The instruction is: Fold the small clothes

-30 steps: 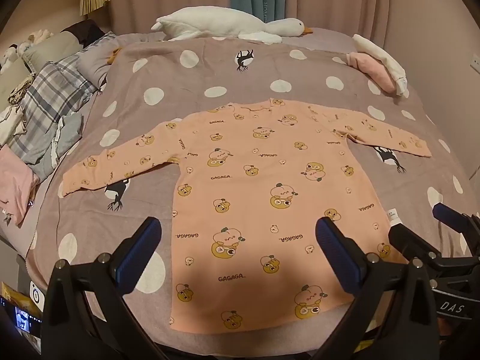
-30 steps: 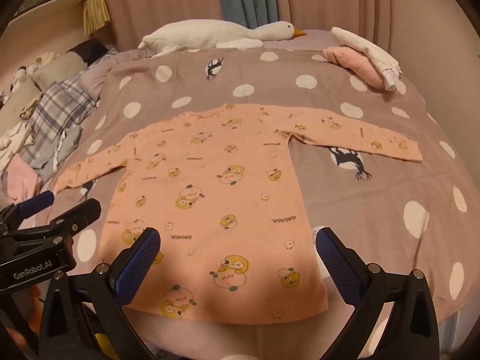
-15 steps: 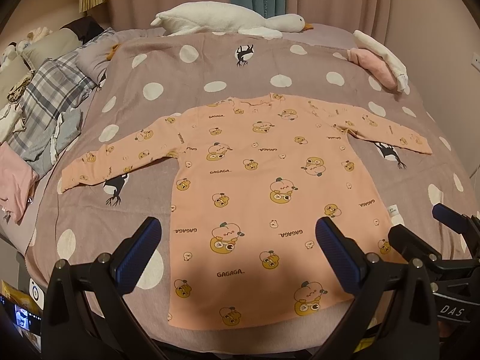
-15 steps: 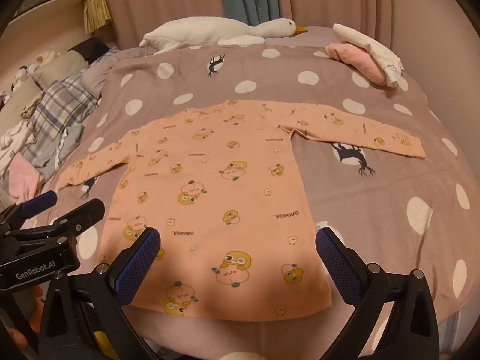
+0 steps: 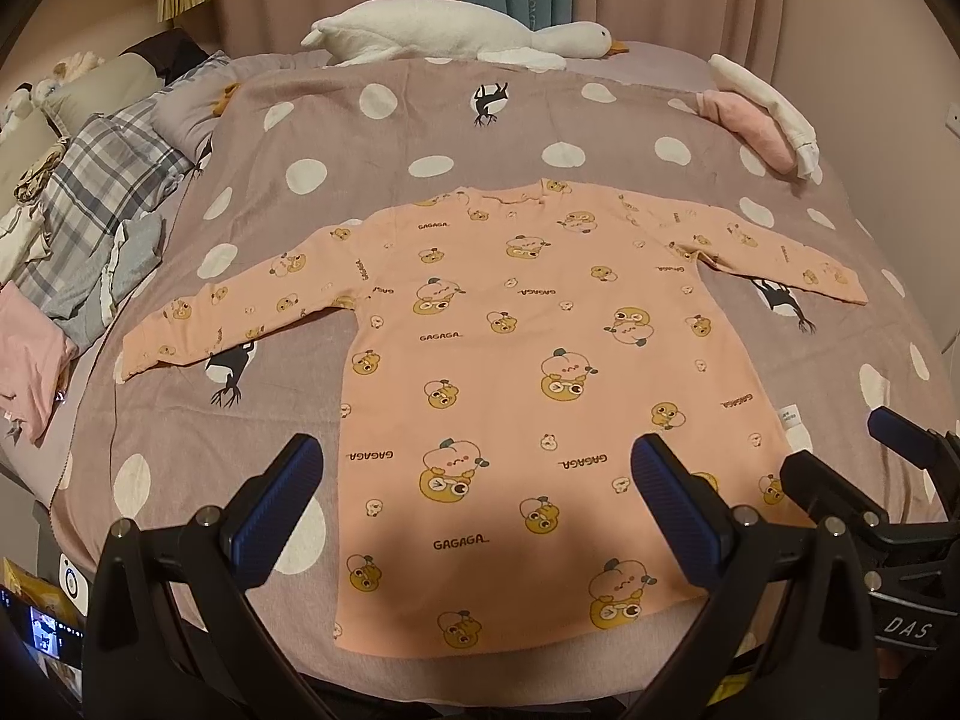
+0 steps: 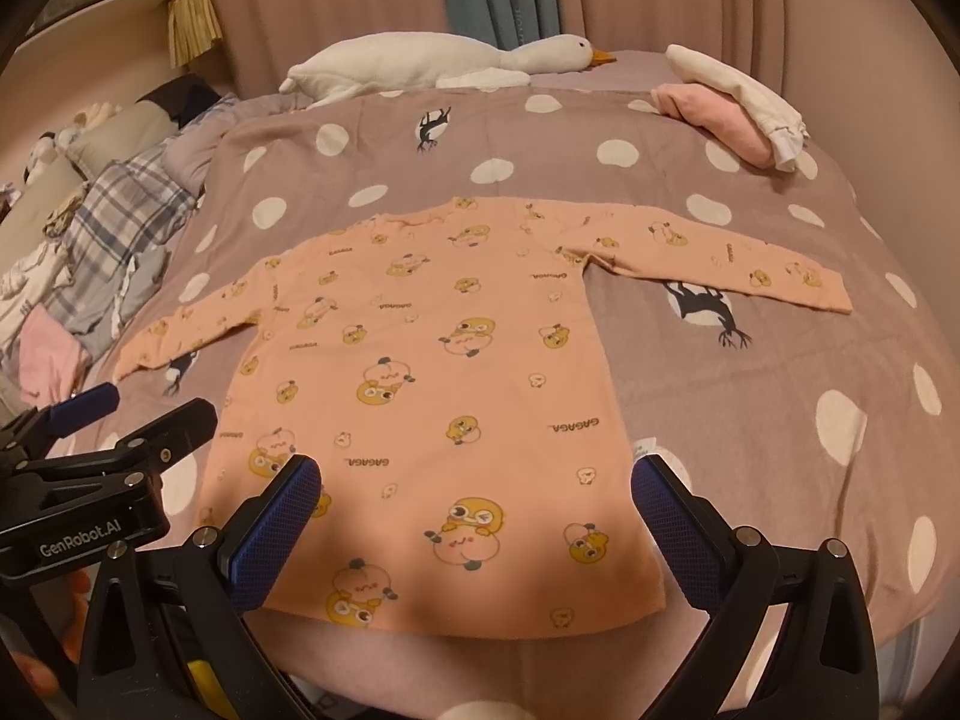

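Shirt (image 5: 516, 372), peach with cartoon prints, lies flat on the bed (image 5: 420, 138), sleeves spread, seen from the left wrist between the left gripper (image 5: 474, 504)'s wide-apart, empty fingers. From the right wrist, the right gripper (image 6: 474, 510) hangs over its hem, fingers likewise spread and empty.

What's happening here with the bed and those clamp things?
A person holds a two-finger tool in each hand, about to fold a small peach shirt. It lies spread flat on the polka-dot bedspread, both sleeves stretched out, nothing folded yet. The left tool and right tool are both open and empty, near the shirt's hem. A plush goose and other clothes sit at the far edge.
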